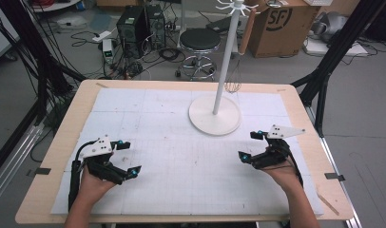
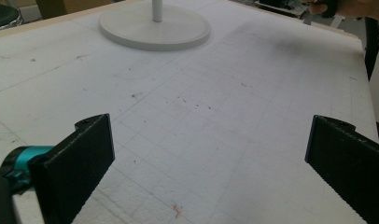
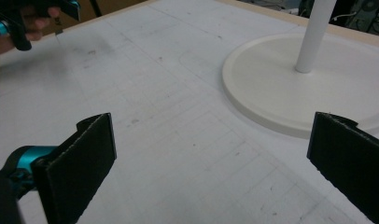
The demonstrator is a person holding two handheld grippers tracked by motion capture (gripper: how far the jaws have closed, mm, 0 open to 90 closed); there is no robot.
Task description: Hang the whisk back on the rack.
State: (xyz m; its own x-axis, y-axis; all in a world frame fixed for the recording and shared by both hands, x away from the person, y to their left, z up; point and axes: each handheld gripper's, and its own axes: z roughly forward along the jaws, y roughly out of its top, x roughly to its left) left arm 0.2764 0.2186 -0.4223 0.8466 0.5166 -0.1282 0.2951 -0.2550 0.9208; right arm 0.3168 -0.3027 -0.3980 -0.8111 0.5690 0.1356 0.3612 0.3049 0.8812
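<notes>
Left tongs, right tongs: both released, empty, over worktop, near side of white stand, whisk hanging behind.

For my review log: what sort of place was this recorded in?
Likely a lab or workshop: computer towers and tangled cables on the floor, a cardboard box, and a gridded white mat on the table.
</notes>
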